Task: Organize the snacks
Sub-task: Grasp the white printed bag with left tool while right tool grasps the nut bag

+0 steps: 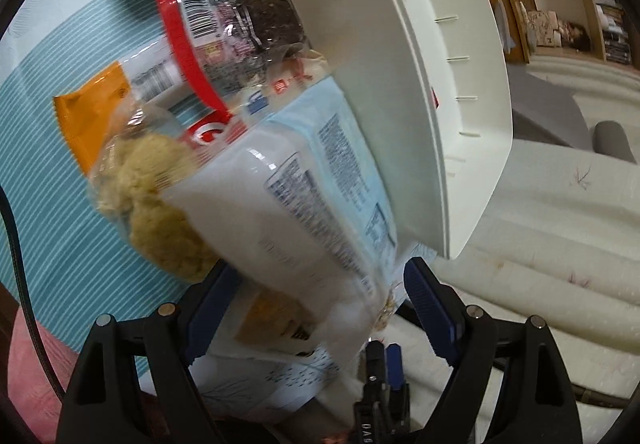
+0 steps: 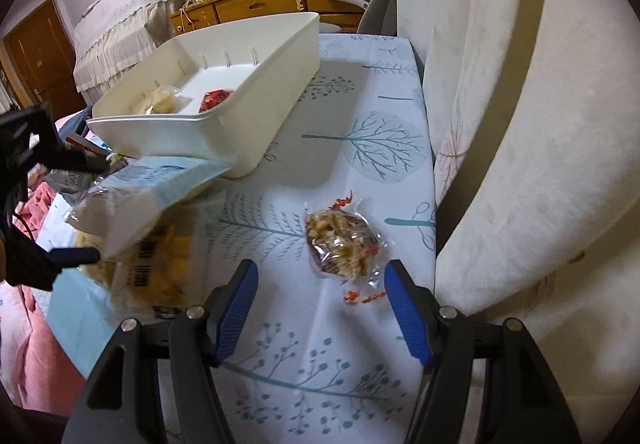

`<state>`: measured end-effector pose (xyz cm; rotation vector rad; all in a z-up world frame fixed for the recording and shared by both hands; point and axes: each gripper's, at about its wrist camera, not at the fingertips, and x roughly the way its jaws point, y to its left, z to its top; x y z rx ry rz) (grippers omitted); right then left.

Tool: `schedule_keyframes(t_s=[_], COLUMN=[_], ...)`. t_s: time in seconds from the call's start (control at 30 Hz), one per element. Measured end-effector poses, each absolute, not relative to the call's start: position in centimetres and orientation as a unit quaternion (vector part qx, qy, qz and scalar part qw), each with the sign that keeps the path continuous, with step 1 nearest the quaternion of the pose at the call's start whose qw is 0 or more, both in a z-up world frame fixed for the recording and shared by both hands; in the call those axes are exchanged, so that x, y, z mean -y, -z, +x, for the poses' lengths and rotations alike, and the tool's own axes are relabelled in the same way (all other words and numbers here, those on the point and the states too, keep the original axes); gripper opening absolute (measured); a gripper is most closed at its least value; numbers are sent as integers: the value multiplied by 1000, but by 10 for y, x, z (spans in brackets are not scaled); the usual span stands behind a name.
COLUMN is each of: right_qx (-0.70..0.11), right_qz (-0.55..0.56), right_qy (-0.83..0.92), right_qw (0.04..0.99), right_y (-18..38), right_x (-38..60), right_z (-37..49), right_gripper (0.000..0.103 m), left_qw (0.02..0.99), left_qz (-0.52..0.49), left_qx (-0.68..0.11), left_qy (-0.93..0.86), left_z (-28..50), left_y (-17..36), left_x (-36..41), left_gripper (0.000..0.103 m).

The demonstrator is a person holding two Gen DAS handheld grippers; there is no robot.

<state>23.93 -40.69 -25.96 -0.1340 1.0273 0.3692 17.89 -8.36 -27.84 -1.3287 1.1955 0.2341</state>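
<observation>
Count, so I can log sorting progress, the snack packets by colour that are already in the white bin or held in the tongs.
Pale yellow packet, in the white bin: 1
Red packet, in the bin: 1
Light-blue packet, in the left tongs: 1
Right tongs, open: 0
Total: 3

The table (image 2: pixel 360 172) is covered with a white cloth printed with blue-green trees. On it stands a white plastic bin (image 2: pixel 256 100), and near the right edge lies a small clear snack packet (image 2: pixel 340 244), well apart from the bin. A yellow snack bag (image 2: pixel 160 264) lies at the left.
</observation>
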Motion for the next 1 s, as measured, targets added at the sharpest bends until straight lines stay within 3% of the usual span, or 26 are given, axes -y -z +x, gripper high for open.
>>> schedule_keyframes(t_s=[0.4,0.6,0.67,0.77,1.0], right_qx=[-487,-490,-491,-502,-518], right_qz=[-88,-101,-102,-104,-84], right_qy=[-200,-205,-203,-197,-194], right_qw=[846,841,841,836,829], right_y=[278,285,286,288,285], right_x=[400,392,391,392,396], right_z=[258,260,260,262,264], right_gripper=[66,66,66,66,42], left_qw=[607,596,592,583,566], left_qz=[-618,-615,-613,-620,-629], left_qx=[-487,-503,-509,-511,-522], left_qy=[-114,-120,-122,-122,-108], left_z=[198,209,211,209,205], left_y=[287,294,297,303,300], left_x=[80,81,82,81,75], left_gripper=[79,60,46,40,34])
